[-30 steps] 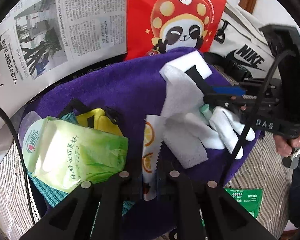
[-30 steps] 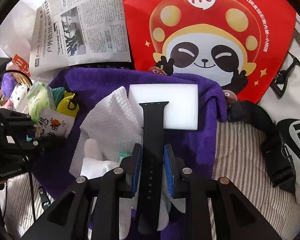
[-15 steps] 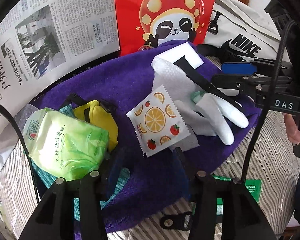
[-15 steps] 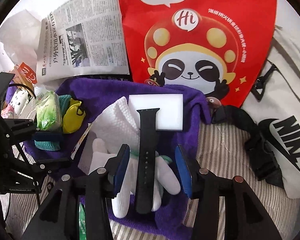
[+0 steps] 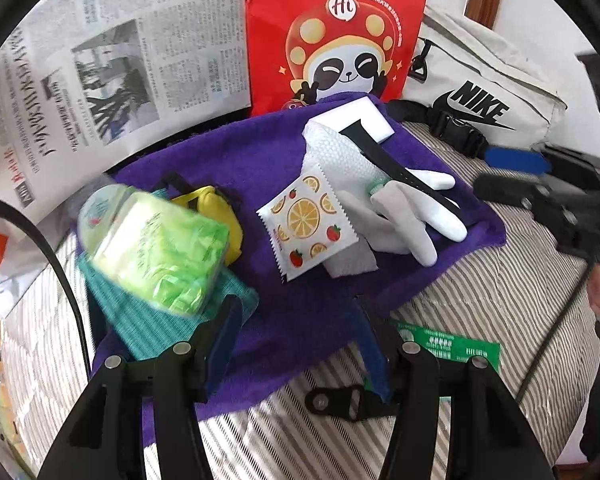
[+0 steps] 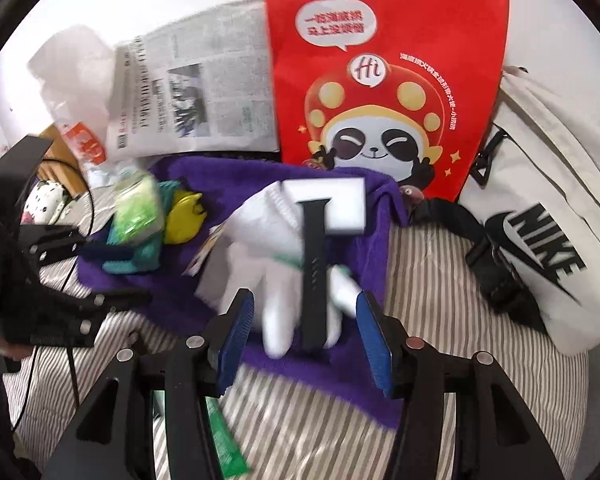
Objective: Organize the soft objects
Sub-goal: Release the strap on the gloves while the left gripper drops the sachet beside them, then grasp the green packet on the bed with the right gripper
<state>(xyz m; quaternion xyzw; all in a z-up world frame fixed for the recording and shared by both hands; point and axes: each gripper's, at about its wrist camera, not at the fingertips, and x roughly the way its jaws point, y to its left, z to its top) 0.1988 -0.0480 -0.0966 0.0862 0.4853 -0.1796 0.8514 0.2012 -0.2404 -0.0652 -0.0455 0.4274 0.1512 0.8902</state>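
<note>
Striped bedding (image 5: 480, 292) bears a purple towel (image 5: 228, 160); both grippers' jaws, just opening, hold nothing.

Red panda-print bag (image 6: 384, 80) stood upright behind the purple cloth. Newspaper (image 5: 112, 72) leaned beside it, to its left. White Nike bag (image 6: 548, 216) lay at right, black buckle strap (image 6: 488, 264) trailing over the striped sheet (image 5: 480, 292).

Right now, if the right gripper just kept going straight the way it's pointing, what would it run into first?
Most likely the black watch strap, which lies on the white glove straight ahead between the open jaws of the right gripper. Depth is hard to judge, so the glove could touch first.
</note>
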